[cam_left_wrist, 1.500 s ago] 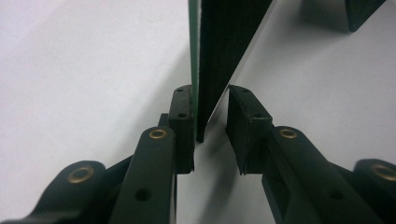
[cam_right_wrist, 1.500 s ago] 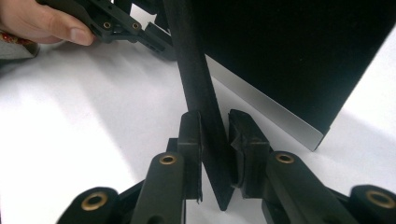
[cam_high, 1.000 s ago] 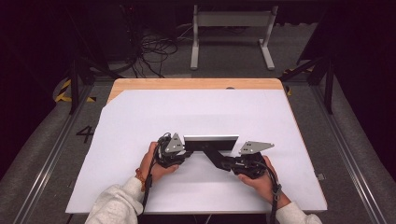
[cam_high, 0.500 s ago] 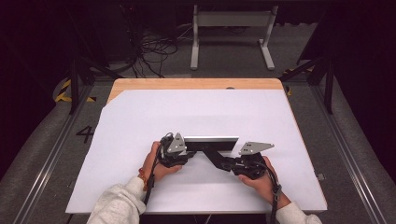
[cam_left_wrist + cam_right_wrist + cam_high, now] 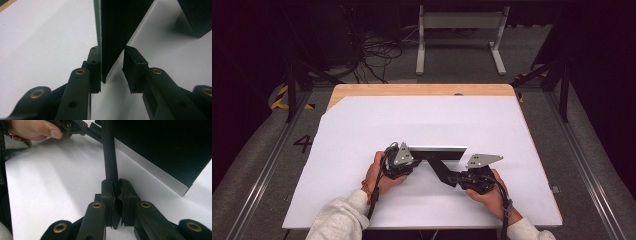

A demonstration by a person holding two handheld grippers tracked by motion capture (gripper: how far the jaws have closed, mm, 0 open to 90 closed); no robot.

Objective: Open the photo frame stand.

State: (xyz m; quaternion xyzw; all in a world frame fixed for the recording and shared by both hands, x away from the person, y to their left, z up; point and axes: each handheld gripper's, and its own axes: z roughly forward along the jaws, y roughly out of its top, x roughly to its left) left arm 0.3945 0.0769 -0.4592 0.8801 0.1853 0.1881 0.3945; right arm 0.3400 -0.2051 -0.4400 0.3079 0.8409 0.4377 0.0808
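A black picture frame (image 5: 437, 149) with a silver edge stands on its long side on the white sheet (image 5: 422, 120). My left gripper (image 5: 409, 154) is at its left end. In the left gripper view the frame (image 5: 117, 30) is between the jaws of that gripper (image 5: 112, 70), with one pad flat against it and the other meeting its back. A thin black stand leg (image 5: 439, 170) runs from the frame's back toward my right gripper (image 5: 453, 178). The right gripper (image 5: 117, 195) is shut on this leg (image 5: 110, 152); its jaws have just been closing.
The sheet covers a wooden table (image 5: 422, 90) whose far edge shows bare. Behind the table are a grey metal stand (image 5: 459, 35) and loose cables (image 5: 372, 55) on the floor. Metal rails (image 5: 582, 155) run along both sides. The white sheet is open beyond the frame.
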